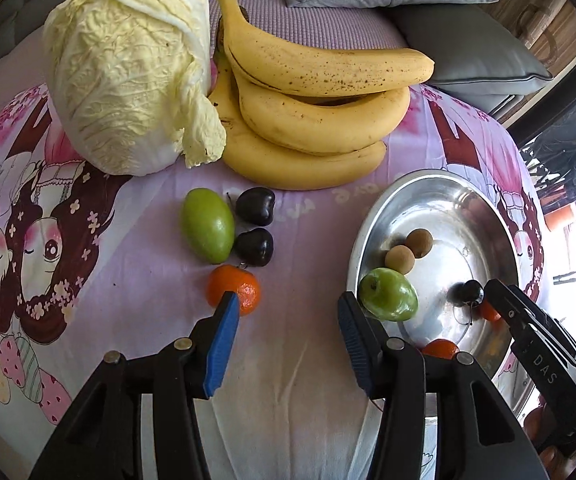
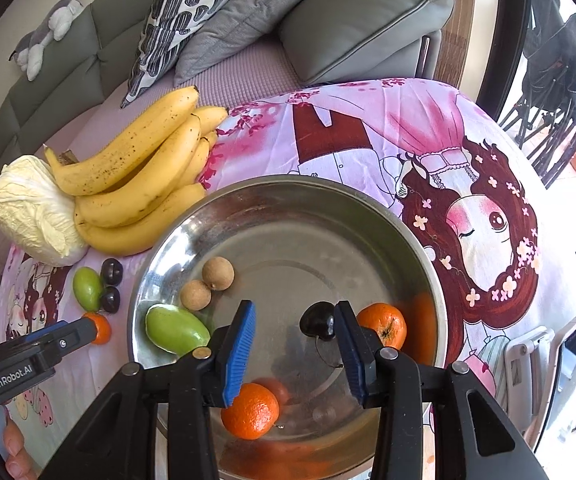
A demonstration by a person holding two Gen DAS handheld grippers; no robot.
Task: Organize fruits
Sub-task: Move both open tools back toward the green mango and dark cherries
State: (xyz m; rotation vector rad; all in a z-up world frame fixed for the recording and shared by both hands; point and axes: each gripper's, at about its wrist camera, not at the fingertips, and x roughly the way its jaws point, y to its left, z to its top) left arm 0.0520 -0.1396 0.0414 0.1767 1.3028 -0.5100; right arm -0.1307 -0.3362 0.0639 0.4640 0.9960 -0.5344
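A steel bowl (image 2: 288, 184) holds a green fruit (image 2: 175, 330), two brown longans (image 2: 217, 273), a dark cherry (image 2: 318, 322) and two tangerines (image 2: 382, 326). My right gripper (image 2: 295, 312) hovers open above the bowl, the cherry lying below beside its right finger. On the cloth left of the bowl lie another green fruit (image 1: 207, 230), two dark cherries (image 1: 255, 206) and a tangerine (image 1: 243, 294). My left gripper (image 1: 288, 304) is open over bare cloth, its left fingertip overlapping that tangerine in the view. Nothing sits between either pair of fingers.
A bunch of bananas (image 1: 320, 108) and a napa cabbage (image 1: 127, 68) lie at the far side of the pink cartoon cloth (image 1: 288, 380). Grey cushions (image 2: 360, 20) and a sofa stand behind. Part of a hand shows at the left wrist view's lower right edge.
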